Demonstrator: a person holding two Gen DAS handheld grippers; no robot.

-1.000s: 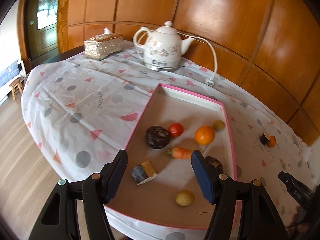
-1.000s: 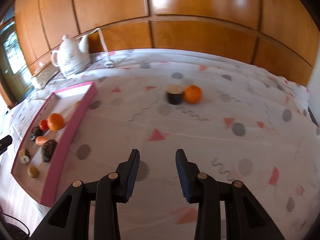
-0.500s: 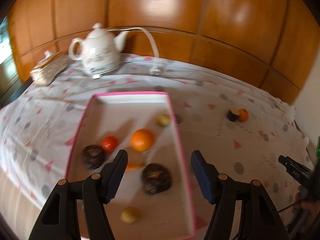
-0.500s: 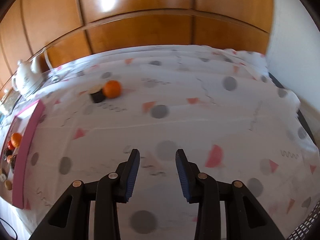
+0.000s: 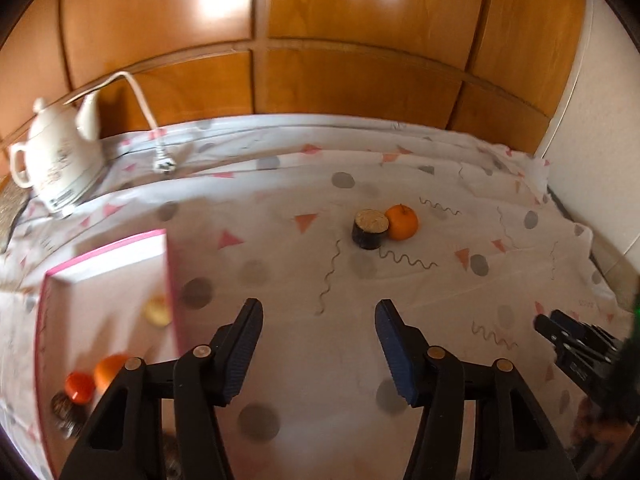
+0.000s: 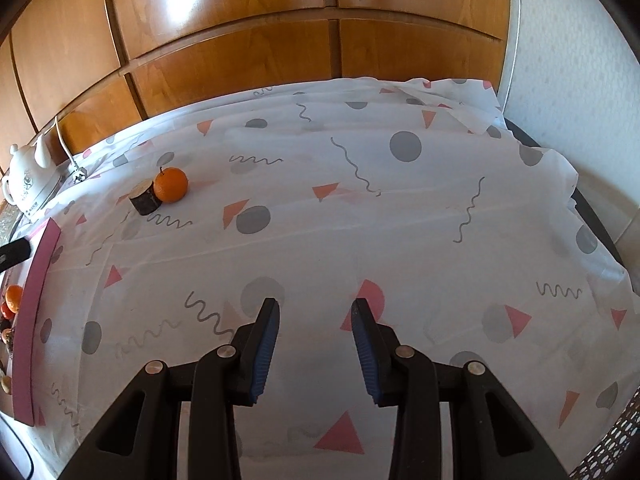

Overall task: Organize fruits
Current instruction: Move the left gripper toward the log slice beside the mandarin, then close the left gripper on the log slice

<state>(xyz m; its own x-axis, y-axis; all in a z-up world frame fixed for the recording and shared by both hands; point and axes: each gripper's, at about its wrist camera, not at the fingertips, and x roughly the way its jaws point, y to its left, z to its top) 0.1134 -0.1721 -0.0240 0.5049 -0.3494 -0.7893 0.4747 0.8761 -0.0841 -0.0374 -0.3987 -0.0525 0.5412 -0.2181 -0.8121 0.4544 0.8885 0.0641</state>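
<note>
An orange [image 5: 401, 221] and a dark round stub with a pale cut top [image 5: 369, 229] lie side by side on the patterned tablecloth [image 5: 420, 296], well ahead of my left gripper [image 5: 318, 342]. Its jaws are closing with nothing between them. The pink-rimmed tray [image 5: 170, 280] at the left holds an orange [image 5: 107, 369], a red tomato [image 5: 79, 387], a small yellowish fruit [image 5: 157, 311] and a dark fruit. My right gripper [image 6: 315, 338] hangs over bare cloth, jaws apart and empty; the orange [image 6: 171, 185] and stub [image 6: 145, 200] lie far to its upper left.
A white teapot [image 5: 56, 160] with a cord and plug [image 5: 163, 165] stands at the back left. Wood panelling backs the table. The cloth's right edge [image 6: 580, 216] drops off near a white wall. The other gripper's tip [image 5: 576, 340] shows at the right.
My left gripper has swung right, off the tray and over the open cloth toward the orange and stub, and its jaws have narrowed. The right gripper also drifted right, away from the tray.
</note>
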